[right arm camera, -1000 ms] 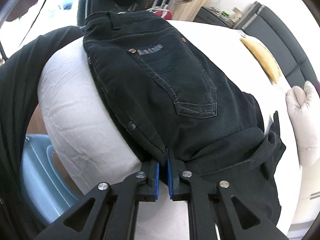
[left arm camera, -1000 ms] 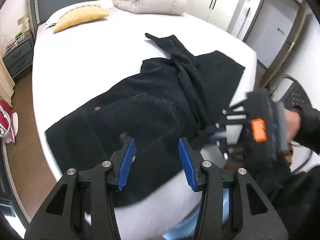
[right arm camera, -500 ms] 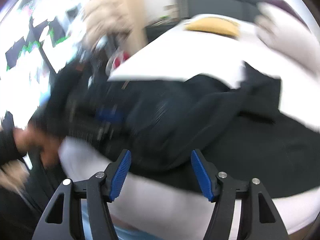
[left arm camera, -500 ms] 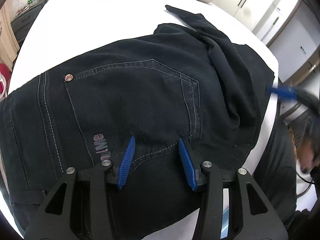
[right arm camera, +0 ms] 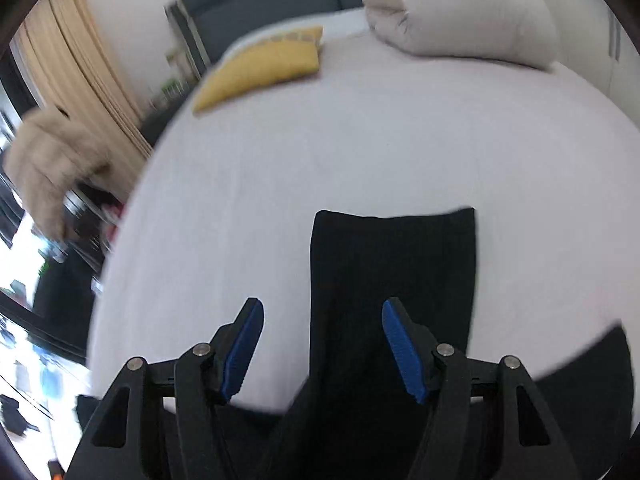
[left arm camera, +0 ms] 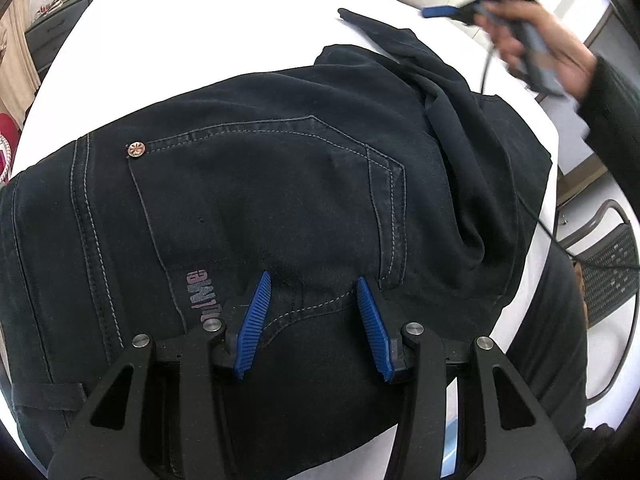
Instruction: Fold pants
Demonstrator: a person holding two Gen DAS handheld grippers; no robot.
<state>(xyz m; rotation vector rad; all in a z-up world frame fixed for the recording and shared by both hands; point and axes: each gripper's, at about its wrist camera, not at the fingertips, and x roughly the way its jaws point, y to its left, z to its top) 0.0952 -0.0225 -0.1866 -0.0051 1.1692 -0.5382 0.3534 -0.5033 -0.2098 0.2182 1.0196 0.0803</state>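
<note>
Lying spread across the white bed (left arm camera: 240,32), the black pants (left arm camera: 280,184), with the left gripper (left arm camera: 312,312) hovering jaws apart over the back pocket (left arm camera: 256,184) and the right gripper (right arm camera: 320,344) gaping, empty, above a leg.

Black pants (left arm camera: 280,200) flat on white bed, back pocket up; legs bunched

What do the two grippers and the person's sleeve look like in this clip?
Both the left gripper and the right gripper are black angular frames with silver bolts and ribbed blue pads. A thin black cable trails from the right one, and the sleeve is dark.
</note>
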